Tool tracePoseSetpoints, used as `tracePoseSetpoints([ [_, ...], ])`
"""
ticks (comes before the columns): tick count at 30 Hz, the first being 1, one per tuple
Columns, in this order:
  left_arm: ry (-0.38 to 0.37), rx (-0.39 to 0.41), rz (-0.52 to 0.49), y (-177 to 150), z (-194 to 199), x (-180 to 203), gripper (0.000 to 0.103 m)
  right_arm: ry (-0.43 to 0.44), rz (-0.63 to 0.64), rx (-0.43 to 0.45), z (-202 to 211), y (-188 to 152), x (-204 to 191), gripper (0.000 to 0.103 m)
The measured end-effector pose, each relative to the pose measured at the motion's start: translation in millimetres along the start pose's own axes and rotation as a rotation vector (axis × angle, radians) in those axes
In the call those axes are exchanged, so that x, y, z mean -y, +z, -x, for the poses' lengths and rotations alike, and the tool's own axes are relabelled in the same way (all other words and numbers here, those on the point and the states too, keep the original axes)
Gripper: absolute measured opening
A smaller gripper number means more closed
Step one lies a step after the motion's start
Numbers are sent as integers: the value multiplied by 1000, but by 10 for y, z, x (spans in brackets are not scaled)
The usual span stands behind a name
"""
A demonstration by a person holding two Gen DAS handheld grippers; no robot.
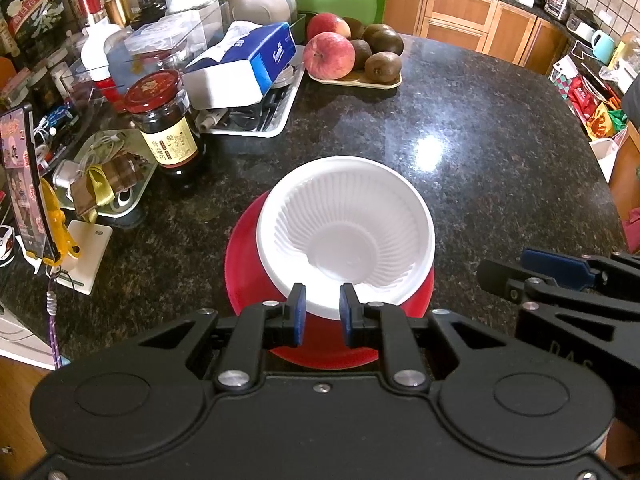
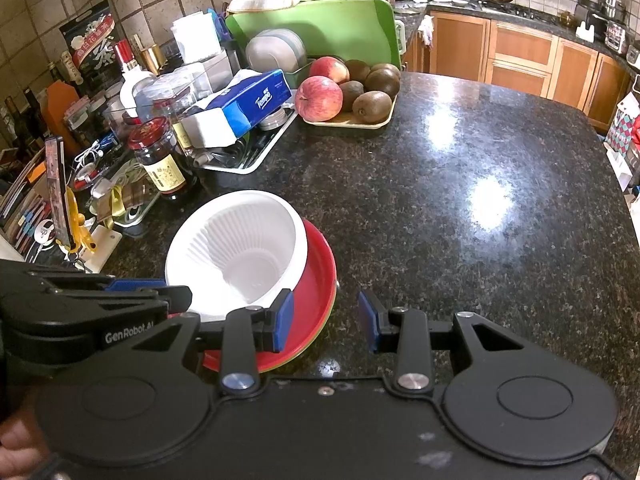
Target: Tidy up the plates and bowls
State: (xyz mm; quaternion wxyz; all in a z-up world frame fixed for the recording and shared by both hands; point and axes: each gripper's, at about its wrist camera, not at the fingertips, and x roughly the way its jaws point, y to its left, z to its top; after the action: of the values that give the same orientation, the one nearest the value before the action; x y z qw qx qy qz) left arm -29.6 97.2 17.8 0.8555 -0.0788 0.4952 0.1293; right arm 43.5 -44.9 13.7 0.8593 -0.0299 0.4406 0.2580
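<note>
White bowl (image 1: 346,232) nested on red plate (image 1: 244,272), stacked to tidy bench (image 1: 480,140); left gripper (image 1: 322,314) jaws apart astride bowl rim, unclamped; right gripper (image 2: 326,320) jaws apart, empty.

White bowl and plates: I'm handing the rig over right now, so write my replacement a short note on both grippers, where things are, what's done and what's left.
Left gripper: open, its fingers either side of the near rim of the white bowl, not pressing on it.
Right gripper: open, empty, over the bare counter just right of the stack.
Things: the white bowl sits tilted on the red plate; a green edge shows under the red plate.
Done: bowl and plates are gathered in one stack.
Left: probably seat the bowl level. I see no other loose plates or bowls.
</note>
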Motion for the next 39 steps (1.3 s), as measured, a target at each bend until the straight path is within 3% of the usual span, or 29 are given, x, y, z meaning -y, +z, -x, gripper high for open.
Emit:
tracePoseSetpoints([
  [39, 5, -8, 18, 4, 3, 16, 27, 6, -1, 5, 29, -10, 20, 38],
])
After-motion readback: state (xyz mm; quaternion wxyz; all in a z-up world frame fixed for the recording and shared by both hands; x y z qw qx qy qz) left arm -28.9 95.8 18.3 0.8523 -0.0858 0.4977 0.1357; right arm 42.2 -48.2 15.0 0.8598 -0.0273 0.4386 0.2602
